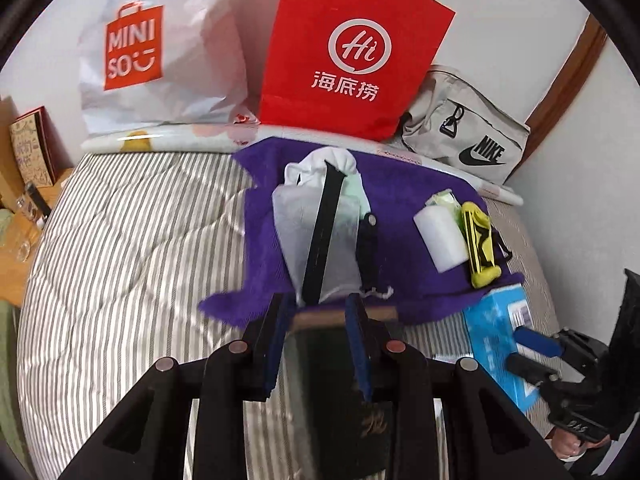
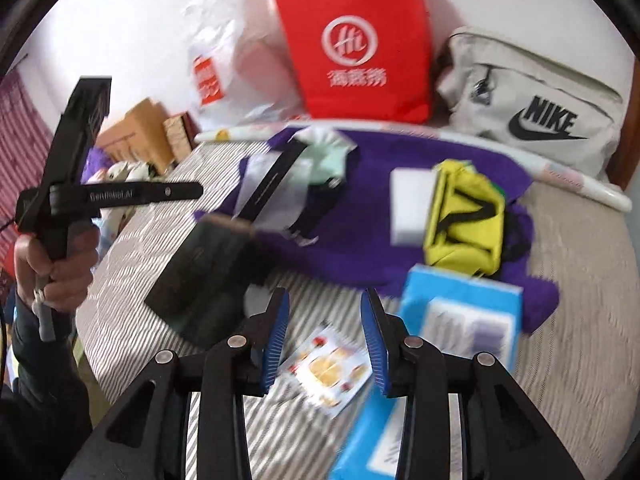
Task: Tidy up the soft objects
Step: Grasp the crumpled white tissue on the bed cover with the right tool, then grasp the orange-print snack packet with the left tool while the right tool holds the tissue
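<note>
Left wrist view: the left hand-held gripper (image 1: 316,312) stands apart over a dark book (image 1: 340,364) on the striped bed (image 1: 120,240) — nothing clamped. Beyond, a white mesh pouch (image 1: 320,232) lies on the purple towel (image 1: 400,200).

Right wrist view, blurred: the right hand-held gripper (image 2: 325,312) gapes, empty, above what seems a printed card (image 2: 328,368); the yellow pouch (image 2: 464,224) rests on that towel.

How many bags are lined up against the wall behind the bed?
3: white Miniso bag at left, red bag in the middle, grey Nike bag at right. Others may be hidden behind them.
</note>
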Demonstrator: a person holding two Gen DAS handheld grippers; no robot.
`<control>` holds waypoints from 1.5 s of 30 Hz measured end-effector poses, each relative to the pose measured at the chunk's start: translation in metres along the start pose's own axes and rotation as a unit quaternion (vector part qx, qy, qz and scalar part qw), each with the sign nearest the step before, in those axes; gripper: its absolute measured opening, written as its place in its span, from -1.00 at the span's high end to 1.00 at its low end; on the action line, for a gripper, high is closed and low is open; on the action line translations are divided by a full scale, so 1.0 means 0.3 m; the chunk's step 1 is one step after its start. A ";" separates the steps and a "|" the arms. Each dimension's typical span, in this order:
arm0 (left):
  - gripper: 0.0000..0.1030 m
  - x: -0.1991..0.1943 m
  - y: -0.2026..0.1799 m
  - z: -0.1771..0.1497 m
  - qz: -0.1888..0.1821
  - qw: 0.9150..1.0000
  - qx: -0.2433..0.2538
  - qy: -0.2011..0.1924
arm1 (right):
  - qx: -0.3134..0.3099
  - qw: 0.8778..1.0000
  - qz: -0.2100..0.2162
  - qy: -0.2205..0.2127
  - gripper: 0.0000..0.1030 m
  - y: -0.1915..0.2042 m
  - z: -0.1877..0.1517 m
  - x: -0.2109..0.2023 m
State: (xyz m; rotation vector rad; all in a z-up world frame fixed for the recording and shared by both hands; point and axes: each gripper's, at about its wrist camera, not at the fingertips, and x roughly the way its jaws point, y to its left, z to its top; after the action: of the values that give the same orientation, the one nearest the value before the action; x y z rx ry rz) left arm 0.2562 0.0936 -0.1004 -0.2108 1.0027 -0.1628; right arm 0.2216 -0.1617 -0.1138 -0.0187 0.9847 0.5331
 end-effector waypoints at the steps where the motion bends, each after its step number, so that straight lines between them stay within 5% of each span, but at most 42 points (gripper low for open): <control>1: 0.45 -0.007 0.009 -0.016 -0.001 1.000 -0.002 0.001 | -0.001 1.000 0.002 0.006 0.27 0.016 -0.016 0.011; 18: 0.45 -0.063 0.101 -0.138 -0.019 1.000 -0.007 -0.004 | -0.027 0.996 -0.017 0.084 0.28 0.165 -0.124 0.236; 23: 0.45 -0.068 0.097 -0.162 -0.010 1.000 0.002 -0.005 | -0.047 0.996 -0.039 0.072 0.52 0.184 -0.139 0.242; 40: 0.44 -0.123 -0.153 -0.263 -0.028 0.997 0.068 -0.001 | -0.012 1.000 -0.022 -0.015 0.53 0.100 -0.229 -0.130; 43: 0.17 -0.110 -0.224 -0.280 -0.035 0.995 0.089 0.003 | -0.007 0.999 -0.028 -0.025 0.53 0.060 -0.261 -0.184; 45: 0.16 -0.097 -0.282 -0.292 -0.036 0.993 0.111 0.004 | -0.008 0.999 -0.028 -0.031 0.52 0.038 -0.290 -0.217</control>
State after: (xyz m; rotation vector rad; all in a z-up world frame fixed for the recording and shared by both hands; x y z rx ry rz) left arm 0.1632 0.0096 -0.1013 -0.0422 0.9772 -0.3398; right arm 0.1196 -0.2010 -0.1085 -0.0433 0.9173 0.4868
